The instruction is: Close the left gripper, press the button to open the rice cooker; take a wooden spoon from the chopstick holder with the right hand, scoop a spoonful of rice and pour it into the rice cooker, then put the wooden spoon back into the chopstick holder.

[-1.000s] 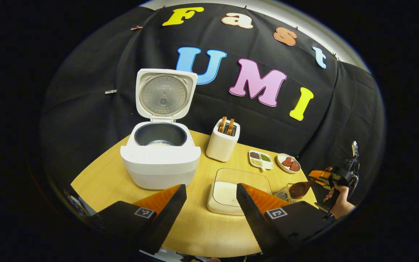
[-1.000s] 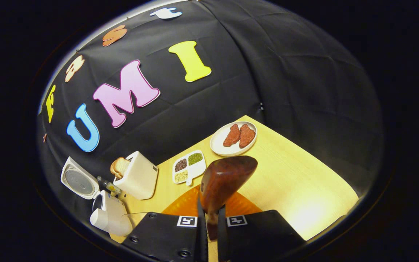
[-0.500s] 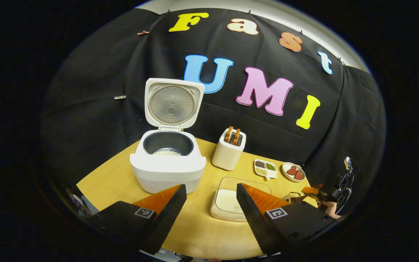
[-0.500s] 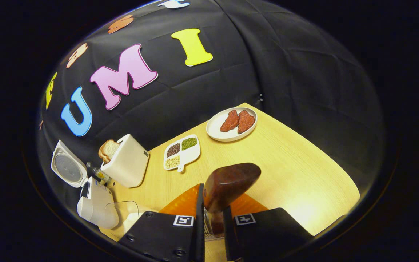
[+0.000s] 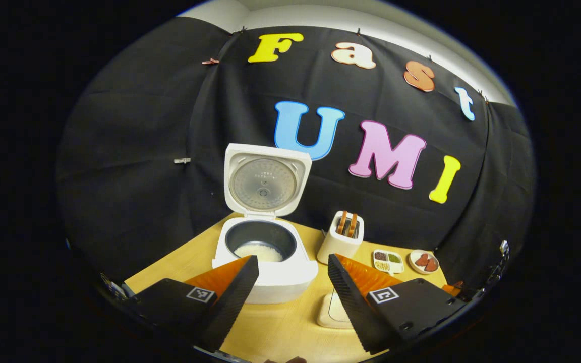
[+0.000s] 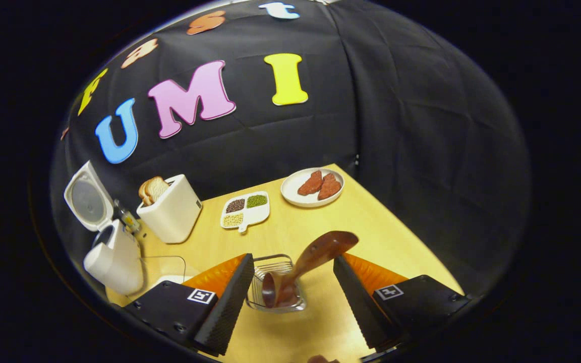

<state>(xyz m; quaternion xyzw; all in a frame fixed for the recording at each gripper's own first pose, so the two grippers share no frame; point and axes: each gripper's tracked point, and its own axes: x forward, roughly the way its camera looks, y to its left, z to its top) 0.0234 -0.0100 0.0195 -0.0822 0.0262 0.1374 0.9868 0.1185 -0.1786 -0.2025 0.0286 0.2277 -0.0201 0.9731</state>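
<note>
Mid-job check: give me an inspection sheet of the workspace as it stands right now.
Surface: wooden table.
Job's things: rice cooker open, rice inside; spoon leaning in the wire holder, released; rice tray.
Clutter: toaster with bread; divided dish; plate with two red pieces.
Grippers: left gripper open; right gripper open, straddling the holder.
Cables: nothing seen.
Surroundings: black cloth wall.
</note>
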